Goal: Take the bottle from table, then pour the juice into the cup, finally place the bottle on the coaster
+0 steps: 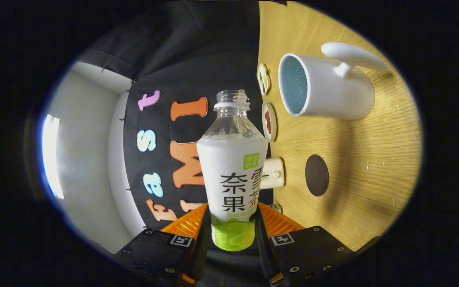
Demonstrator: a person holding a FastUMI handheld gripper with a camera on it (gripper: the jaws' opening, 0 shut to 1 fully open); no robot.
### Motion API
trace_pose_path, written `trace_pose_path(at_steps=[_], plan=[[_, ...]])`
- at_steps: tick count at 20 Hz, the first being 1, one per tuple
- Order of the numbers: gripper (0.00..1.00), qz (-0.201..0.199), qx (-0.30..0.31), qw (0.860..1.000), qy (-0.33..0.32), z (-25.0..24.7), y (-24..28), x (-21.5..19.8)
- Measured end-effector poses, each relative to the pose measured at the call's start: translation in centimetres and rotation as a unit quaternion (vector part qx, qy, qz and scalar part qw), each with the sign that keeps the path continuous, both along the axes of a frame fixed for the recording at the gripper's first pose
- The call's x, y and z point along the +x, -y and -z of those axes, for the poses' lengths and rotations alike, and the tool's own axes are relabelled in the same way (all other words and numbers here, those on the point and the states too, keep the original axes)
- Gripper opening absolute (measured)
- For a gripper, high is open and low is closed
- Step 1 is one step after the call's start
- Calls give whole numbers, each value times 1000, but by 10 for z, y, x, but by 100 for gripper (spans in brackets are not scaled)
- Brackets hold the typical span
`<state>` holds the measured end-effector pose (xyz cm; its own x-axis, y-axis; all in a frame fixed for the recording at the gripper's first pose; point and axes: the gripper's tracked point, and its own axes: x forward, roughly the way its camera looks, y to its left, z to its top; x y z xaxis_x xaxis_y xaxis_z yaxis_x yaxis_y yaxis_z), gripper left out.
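My gripper [232,217] is shut on the lower body of the bottle [233,171], one finger pressing on each side. The bottle is clear plastic with a white and green label, and its neck has no cap. The view is rolled, so the wooden table [357,159] stands on edge beside the bottle and the bottle lies about level with the tabletop. The white cup [329,89] with a handle and a blue inside stands on the table; its mouth sits beside and slightly beyond the bottle's mouth. The dark round coaster [316,175] lies on the table nearer the fingers than the cup.
Two small round dishes [269,121] [263,78] sit at the table's far edge near the cup. A small white block [274,173] shows just behind the bottle at that edge. The black booth cloth and a pale wall lie behind the bottle.
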<state>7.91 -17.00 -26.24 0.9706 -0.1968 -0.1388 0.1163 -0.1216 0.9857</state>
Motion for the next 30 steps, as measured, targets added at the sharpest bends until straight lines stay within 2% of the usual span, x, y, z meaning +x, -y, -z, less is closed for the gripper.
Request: trace_pose_path(at_steps=[30], plan=[[56, 32, 72, 997, 13, 4, 20, 5]])
